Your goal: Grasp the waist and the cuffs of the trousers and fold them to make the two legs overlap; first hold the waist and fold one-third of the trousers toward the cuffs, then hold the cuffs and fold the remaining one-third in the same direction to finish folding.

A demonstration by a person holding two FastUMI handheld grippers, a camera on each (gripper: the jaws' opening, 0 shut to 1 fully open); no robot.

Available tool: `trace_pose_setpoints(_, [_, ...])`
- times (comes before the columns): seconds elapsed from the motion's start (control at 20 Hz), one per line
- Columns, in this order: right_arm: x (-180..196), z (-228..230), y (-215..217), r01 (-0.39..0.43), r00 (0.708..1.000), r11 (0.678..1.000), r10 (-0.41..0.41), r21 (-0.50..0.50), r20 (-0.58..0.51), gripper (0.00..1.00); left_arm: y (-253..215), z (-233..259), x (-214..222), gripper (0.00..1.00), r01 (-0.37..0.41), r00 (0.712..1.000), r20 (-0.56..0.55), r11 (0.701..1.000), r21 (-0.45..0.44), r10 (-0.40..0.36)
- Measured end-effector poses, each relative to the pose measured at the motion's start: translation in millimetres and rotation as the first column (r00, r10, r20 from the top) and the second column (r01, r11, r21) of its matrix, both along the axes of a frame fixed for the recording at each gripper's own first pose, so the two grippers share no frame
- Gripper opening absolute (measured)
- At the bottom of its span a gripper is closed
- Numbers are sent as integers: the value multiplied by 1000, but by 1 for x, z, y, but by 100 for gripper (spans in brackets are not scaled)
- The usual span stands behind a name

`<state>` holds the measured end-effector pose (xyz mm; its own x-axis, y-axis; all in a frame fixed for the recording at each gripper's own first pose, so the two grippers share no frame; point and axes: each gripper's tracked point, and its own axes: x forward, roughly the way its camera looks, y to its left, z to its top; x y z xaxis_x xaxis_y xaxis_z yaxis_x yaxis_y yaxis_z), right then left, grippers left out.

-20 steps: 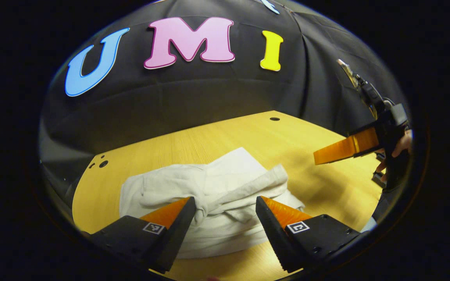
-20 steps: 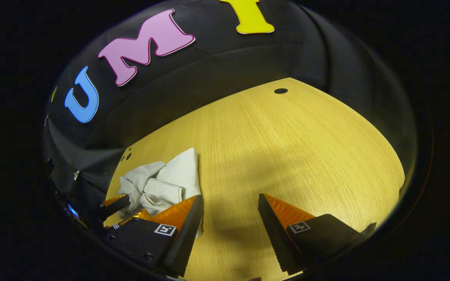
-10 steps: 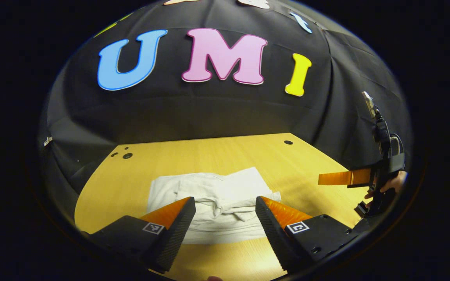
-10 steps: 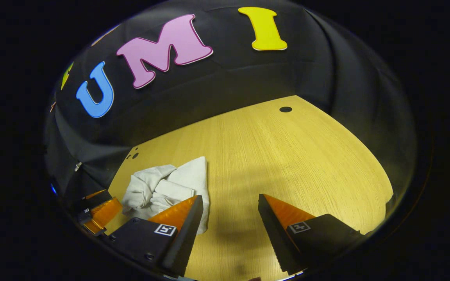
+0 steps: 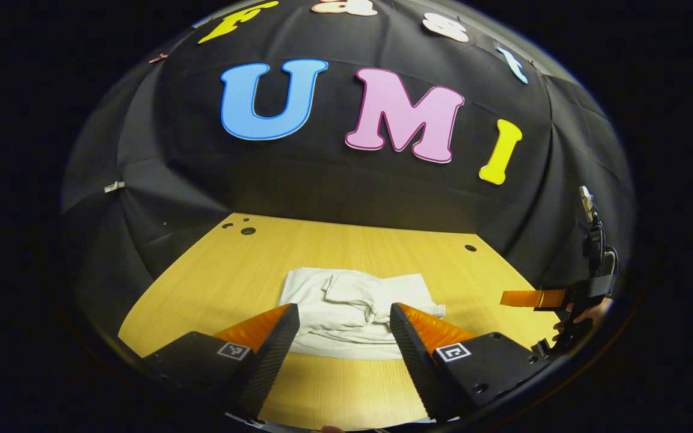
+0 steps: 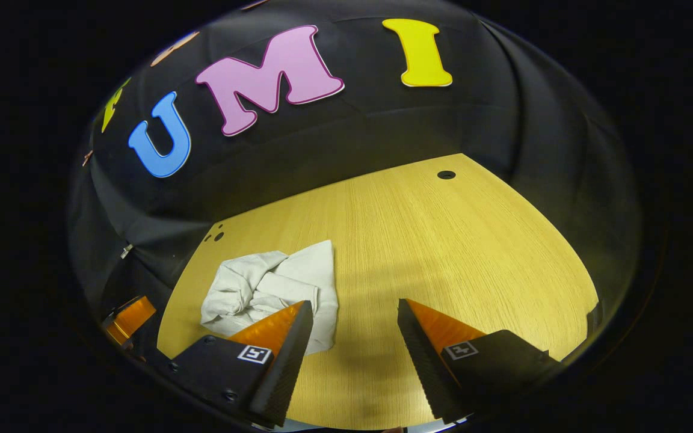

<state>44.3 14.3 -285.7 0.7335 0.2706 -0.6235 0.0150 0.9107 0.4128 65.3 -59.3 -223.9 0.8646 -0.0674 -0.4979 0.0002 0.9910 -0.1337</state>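
Honestly, the trousers [image 5: 355, 313] sit as a rumpled bundle at lower centre of the table [image 5: 214, 282]; loose top folds could slide open if bumped. Left gripper [image 5: 340, 337] and right gripper [image 6: 352, 334] hover with jaws wide, holding nothing. Since a second ago both have pulled back, so the bundle looks smaller.

Booth dim overall, worktop [image 5: 346, 252] lit warm from above. Soft shadow on worktop [image 6: 394, 282] ahead of right tongs [image 6: 355, 316]. Strong fisheye bending at edges, rim darkens. Centre sharp, no glare, no motion blur.
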Motion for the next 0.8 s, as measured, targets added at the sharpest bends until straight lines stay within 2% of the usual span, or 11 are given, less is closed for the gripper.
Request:
trace_pose_setpoints(0.15, [-2, 7, 5, -8, 1000, 1000, 7, 3, 13, 88, 12, 4, -13, 96, -19, 1000, -1, 1000, -4, 19])
trace_pose_setpoints(0.2, [-3, 8, 7, -9, 1000, 1000, 9, 2, 17, 88, 15, 6, -16, 92, -24, 1000, 1, 1000, -2, 24])
trace_pose_setpoints(0.25, [-3, 10, 8, -10, 1000, 1000, 10, 0, 22, 88, 19, 5, -18, 95, -29, 1000, -1, 1000, -3, 29])
trace_pose_setpoints(0.8, [-11, 13, 14, -8, 1000, 1000, 8, -13, 29, 88, 22, 4, -27, 96, -9, 1000, -10, 1000, 11, 9])
